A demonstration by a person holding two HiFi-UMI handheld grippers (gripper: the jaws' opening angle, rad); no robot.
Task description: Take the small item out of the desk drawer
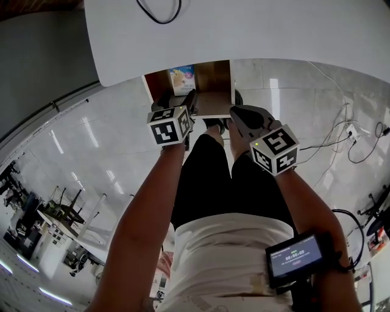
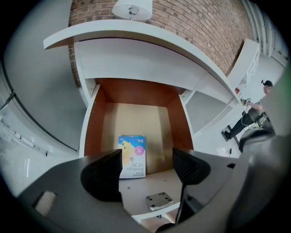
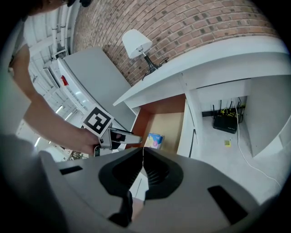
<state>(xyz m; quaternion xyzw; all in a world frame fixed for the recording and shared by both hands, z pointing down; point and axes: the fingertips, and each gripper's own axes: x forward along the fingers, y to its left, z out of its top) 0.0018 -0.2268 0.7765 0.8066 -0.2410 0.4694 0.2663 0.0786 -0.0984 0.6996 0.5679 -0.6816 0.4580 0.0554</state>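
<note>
The desk drawer [image 2: 136, 113] stands pulled out, its brown wooden inside showing. A small blue and yellow box [image 2: 132, 156] stands in it near the front left, also seen in the head view [image 1: 183, 79] and the right gripper view [image 3: 155, 140]. My left gripper [image 2: 146, 166] hangs open just above the drawer's front edge, with the box beyond its left jaw and nothing between the pads. In the head view it [image 1: 190, 103] sits at the drawer's front left. My right gripper [image 3: 143, 152] is shut on nothing, held back to the right of the drawer [image 1: 241, 116].
The white desk [image 1: 244, 30] carries a lamp [image 3: 136, 43] and a black cable [image 1: 159, 12]. A metal plate [image 2: 159, 200] sits on the drawer front. A black router [image 3: 228, 122] stands under the desk at right. Cables [image 1: 347, 134] trail over the floor. A person [image 2: 248, 116] stands far off.
</note>
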